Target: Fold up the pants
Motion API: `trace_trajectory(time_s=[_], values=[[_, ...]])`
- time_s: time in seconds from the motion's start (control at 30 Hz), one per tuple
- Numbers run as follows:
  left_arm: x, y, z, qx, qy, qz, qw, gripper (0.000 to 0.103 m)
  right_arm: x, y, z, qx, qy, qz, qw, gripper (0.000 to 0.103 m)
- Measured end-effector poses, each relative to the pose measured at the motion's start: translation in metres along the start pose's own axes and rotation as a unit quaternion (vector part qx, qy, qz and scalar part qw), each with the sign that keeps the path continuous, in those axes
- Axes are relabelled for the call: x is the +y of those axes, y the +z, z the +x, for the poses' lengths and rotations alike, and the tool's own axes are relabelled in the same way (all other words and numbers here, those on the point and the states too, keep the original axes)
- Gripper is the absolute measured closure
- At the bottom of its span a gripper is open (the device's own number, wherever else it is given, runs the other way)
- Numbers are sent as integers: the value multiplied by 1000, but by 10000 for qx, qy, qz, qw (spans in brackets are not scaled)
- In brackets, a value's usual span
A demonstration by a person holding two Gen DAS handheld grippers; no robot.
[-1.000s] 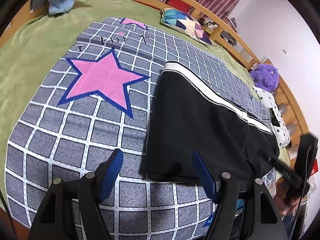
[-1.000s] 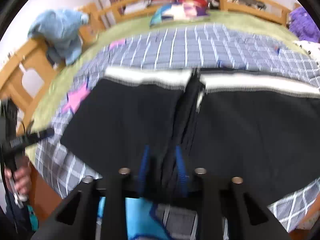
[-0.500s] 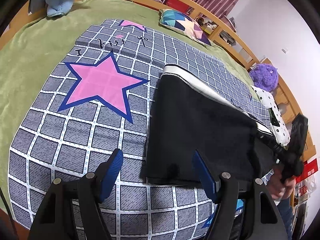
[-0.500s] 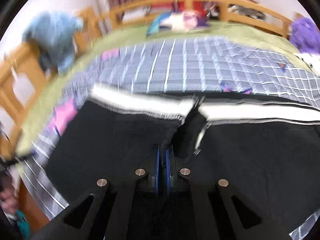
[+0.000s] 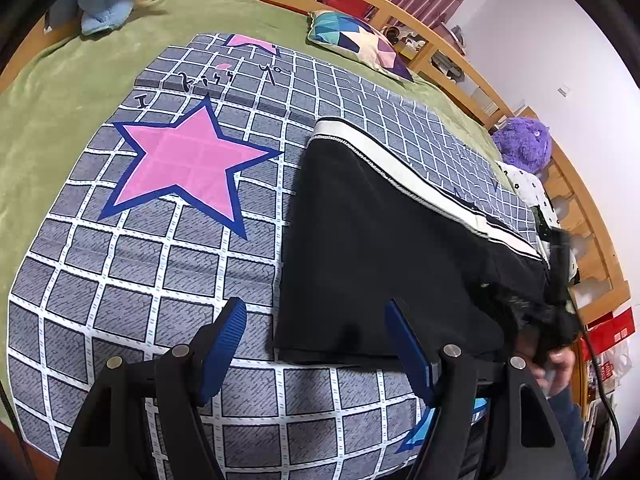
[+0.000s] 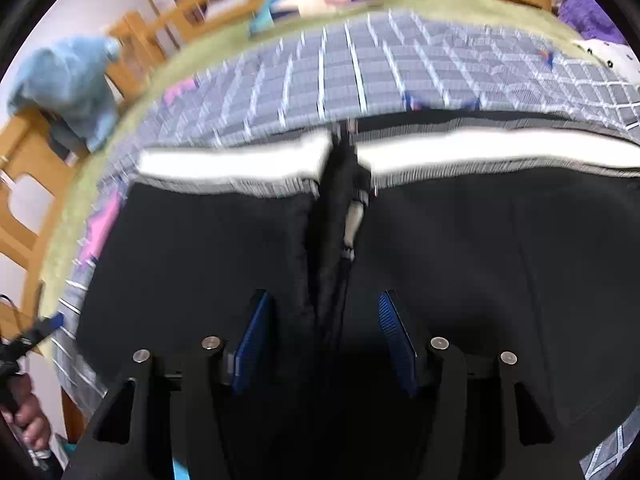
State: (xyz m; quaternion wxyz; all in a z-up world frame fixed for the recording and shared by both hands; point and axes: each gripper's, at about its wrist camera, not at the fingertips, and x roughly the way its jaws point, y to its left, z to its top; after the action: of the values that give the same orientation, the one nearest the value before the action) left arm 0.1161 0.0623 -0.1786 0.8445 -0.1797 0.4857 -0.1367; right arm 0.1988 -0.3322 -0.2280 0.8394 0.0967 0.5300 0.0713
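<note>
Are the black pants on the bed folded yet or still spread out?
Spread out. In the right wrist view the black pants lie flat on the checked quilt, both legs side by side, white hems in one line.

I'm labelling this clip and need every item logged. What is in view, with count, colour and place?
pants: one, black with white waistband, flat on the quilt
quilt: one, grey grid with pink stars, over the green blanket
blanket: one, green, covering the bed
cushion: one, multicoloured triangles, far end of bed
plush toy: one, purple, by the far rail
blue cloth: one, light blue, draped on the bed frame
bed frame: one, wooden, around the bed
left claw: black with blue pads, open over the pants' near corner
right claw: black with blue pads, opening, astride the pants' centre fold
</note>
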Motion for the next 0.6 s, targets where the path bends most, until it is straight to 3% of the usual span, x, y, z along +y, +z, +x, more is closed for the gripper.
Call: trace_trajectory(time_s=[0.03,0.07,0.1,0.27,0.37,0.47,0.53,0.6], values=[[-1,0,0,-2,18,22,10000,33,3,-1,6,25,-29,-13,10000,58],[-2,0,-1,-5,33,45,10000,33,7,-2,6,-14,47,-78,10000,84],[-3,0,-1,-8,45,77,10000,33,12,-1,4,-24,120,-184,9998,91],[-4,3,-3,-33,151,228,9996,33,-9,18,-43,-698,564,36,9960,91],[-6,5,0,9,183,241,9995,33,-16,23,-29,-435,-210,-247,9985,90],[-13,5,3,32,185,285,9994,33,-21,18,-1,137,-398,-518,9978,81],[-18,4,3,-1,166,355,9992,33,-21,16,-10,87,-444,-513,9977,80],[-24,4,5,8,189,454,9988,33,-18,11,-34,-246,-457,-428,9977,77]])
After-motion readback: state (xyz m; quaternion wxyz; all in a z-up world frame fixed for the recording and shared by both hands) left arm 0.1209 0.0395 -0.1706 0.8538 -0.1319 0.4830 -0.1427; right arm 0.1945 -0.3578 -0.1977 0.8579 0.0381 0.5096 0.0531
